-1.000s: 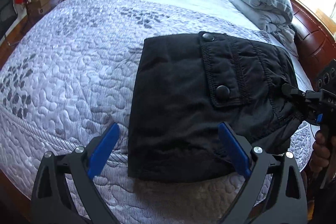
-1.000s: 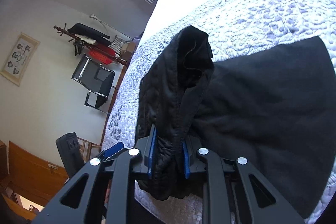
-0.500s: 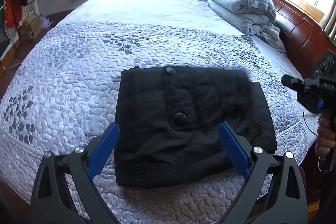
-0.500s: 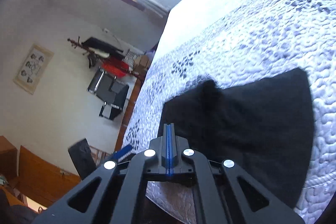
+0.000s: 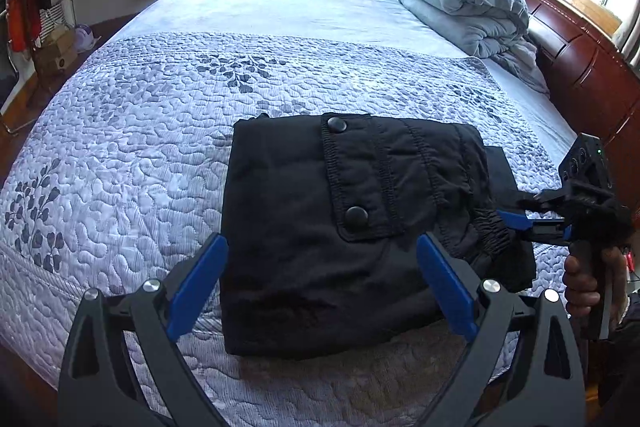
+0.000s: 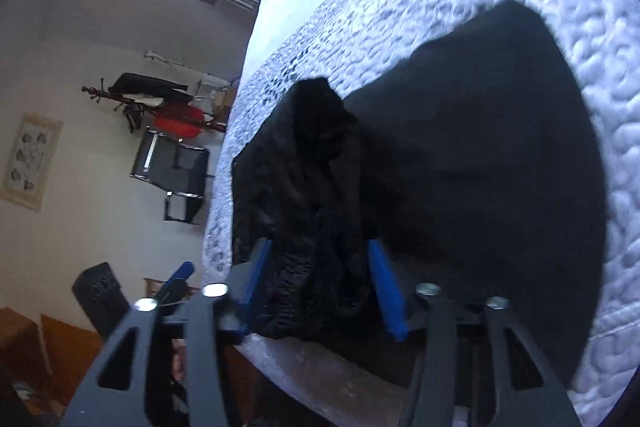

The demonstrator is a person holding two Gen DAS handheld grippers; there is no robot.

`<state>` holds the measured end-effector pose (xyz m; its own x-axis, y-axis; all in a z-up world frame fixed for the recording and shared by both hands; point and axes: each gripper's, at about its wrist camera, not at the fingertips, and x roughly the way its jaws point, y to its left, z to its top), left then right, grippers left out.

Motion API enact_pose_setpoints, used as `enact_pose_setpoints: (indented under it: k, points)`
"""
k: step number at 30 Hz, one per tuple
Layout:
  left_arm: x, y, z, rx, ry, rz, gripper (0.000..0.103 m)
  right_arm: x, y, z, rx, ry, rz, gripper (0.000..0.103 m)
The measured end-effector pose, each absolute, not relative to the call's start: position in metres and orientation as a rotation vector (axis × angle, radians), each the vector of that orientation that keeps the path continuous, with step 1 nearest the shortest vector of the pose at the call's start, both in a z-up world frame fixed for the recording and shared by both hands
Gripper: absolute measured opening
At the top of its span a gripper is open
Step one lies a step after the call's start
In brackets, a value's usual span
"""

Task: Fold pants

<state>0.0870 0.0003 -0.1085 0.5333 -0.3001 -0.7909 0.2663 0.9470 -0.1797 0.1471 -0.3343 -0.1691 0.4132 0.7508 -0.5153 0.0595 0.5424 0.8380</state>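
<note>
Folded pants (image 5: 320, 227) near quilt (image 5: 140, 147) edge

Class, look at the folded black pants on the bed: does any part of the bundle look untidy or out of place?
Yes. The black pants lie mostly square on the quilt, but at the right edge the gathered waistband bunches up, with a flap sticking out. The right hand-held gripper, jaws just opening, straddles that bunch.

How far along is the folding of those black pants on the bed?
Mostly done: the black pants lie on the quilted bedspread as a compact rectangle, pocket flap on top. In hand: the right tool has just been opening, its jaws apart around a bunched elastic edge at the bundle's side, not pinching it. The left tool hovers open. Left, probably: tucking that loose edge flat.
</note>
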Motion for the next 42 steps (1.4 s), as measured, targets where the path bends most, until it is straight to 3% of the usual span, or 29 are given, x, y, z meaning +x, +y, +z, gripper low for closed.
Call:
enact_pose_setpoints:
  k: [3,16,18,20,23,42]
  points:
    - [0.089,0.001,-0.109,-0.032,0.948,-0.336,0.095,0.151,-0.328,-0.167,0.917,1.068,0.557,0.083]
    - [0.096,0.002,-0.127,-0.036,0.984,-0.33,0.095,0.179,-0.282,-0.177,0.816,1.139,0.606,0.085]
    - [0.098,0.007,-0.134,-0.061,1.008,-0.316,0.095,0.181,-0.276,-0.176,0.797,1.138,0.612,0.075]
    - [0.099,0.012,-0.138,-0.082,1.023,-0.301,0.095,0.182,-0.274,-0.177,0.777,1.14,0.605,0.045]
    - [0.098,0.02,-0.141,-0.11,1.03,-0.294,0.095,0.179,-0.282,-0.179,0.842,1.119,0.635,0.023]
    - [0.091,0.049,-0.138,-0.26,1.041,-0.235,0.095,0.16,-0.307,-0.1,0.867,0.992,0.738,0.019]
